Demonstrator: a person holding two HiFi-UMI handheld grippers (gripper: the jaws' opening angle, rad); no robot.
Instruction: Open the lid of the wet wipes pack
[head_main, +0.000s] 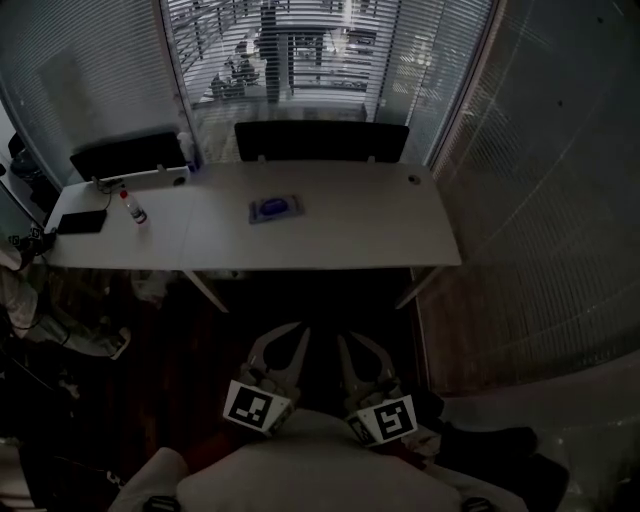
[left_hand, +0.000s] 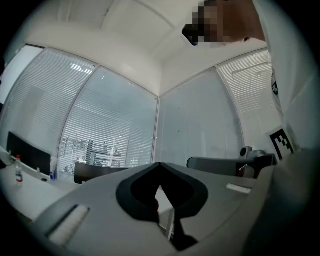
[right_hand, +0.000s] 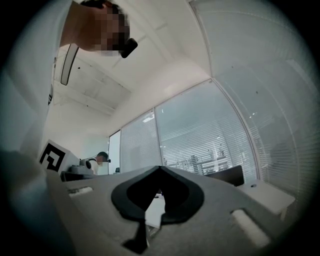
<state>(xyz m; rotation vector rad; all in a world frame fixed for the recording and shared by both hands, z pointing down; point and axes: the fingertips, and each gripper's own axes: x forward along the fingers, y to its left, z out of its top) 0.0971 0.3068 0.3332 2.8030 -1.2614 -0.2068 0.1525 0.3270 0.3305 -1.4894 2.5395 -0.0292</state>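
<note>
The left tool (head_main: 296, 334) and the right tool (head_main: 346, 342) hang close together, low and near the person's body, both pointing forward toward the bench (head_main: 350, 235). In the left gripper view the left tool (left_hand: 160, 164) has its jaws brought together at the tips with nothing between them, and the right gripper view shows the same of the right tool (right_hand: 160, 168) – closed and empty. Neither touches anything. The wet wipes pack (head_main: 275, 209) lies flat on the bench, about mid-width and a little left of centre, well apart from both tools and across a stretch of dark floor; its lid is too small to make out from here. A bottle (head_main: 133, 208) stands further left on the bench, and a dark chair (head_main: 320, 140) sits behind it. By my reading the task has not begun: this is the approach. The next move calls for carrying both tools up to the bench, parting the jaws, then steadying the pack with one – and catching the lid's edge with the other
</note>
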